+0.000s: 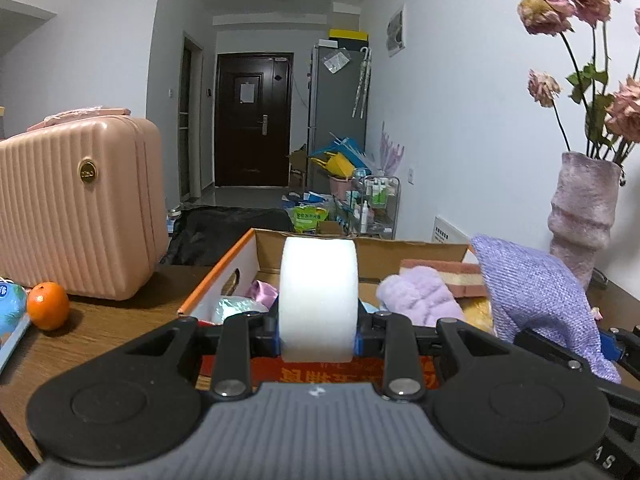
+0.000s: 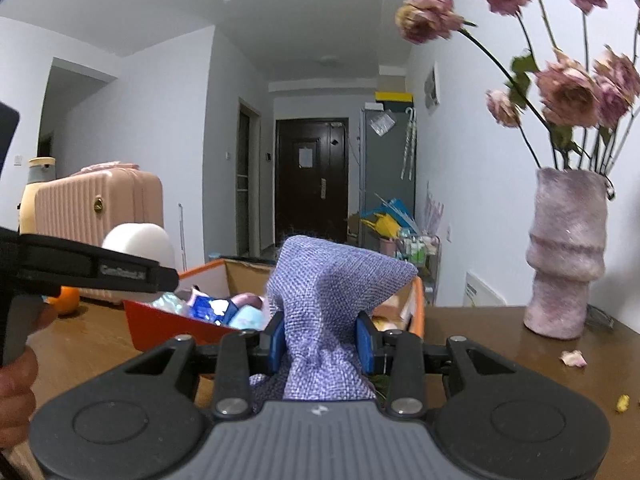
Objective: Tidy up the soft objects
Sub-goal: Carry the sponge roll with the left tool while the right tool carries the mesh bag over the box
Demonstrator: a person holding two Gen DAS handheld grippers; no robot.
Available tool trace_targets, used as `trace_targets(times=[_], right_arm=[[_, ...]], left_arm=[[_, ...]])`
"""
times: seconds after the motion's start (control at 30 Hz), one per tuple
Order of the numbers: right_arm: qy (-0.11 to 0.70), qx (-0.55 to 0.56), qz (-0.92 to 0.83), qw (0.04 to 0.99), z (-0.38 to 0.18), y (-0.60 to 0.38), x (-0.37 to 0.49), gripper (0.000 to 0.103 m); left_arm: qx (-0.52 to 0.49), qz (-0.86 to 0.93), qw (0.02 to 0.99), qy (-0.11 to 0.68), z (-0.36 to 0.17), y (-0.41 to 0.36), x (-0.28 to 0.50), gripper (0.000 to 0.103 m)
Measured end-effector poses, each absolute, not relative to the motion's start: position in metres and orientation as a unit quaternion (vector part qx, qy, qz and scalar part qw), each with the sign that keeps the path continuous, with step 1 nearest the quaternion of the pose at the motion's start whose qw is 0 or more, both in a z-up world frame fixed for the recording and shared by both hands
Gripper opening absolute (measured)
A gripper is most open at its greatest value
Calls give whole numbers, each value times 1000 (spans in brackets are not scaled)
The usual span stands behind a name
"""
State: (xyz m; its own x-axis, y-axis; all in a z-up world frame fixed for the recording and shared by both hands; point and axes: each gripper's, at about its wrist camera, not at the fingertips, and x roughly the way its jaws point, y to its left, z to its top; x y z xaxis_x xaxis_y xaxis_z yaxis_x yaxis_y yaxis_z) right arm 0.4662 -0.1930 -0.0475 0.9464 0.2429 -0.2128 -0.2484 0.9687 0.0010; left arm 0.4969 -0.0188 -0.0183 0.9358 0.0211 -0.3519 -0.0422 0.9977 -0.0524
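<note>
My left gripper [image 1: 318,334] is shut on a white foam sponge [image 1: 318,300], held upright just before the near wall of an open cardboard box [image 1: 224,268]. In the right wrist view the same sponge [image 2: 138,240] shows at the left above the left gripper's finger. My right gripper [image 2: 322,340] is shut on a purple knitted cloth [image 2: 328,300], bunched between its blue pads; the cloth [image 1: 532,296] also hangs at the right of the left wrist view. Inside the box lie a lilac fluffy item [image 1: 420,296], a pink-and-yellow sponge [image 1: 452,276] and several pale soft pieces.
A pink ribbed suitcase [image 1: 76,208] stands on the brown table [image 1: 120,332] at the left, with an orange [image 1: 47,306] before it. A purple vase [image 2: 564,252] of dried roses stands at the right. A person's hand [image 2: 16,380] holds the left gripper's handle.
</note>
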Motion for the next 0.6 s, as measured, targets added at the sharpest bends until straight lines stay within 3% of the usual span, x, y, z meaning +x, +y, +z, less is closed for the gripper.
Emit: trace_targets(times=[0.6], right_arm=[[103, 36, 128, 986, -36, -154, 537, 35]], left_arm=[[-76, 38, 982, 170, -16, 17, 550, 30]])
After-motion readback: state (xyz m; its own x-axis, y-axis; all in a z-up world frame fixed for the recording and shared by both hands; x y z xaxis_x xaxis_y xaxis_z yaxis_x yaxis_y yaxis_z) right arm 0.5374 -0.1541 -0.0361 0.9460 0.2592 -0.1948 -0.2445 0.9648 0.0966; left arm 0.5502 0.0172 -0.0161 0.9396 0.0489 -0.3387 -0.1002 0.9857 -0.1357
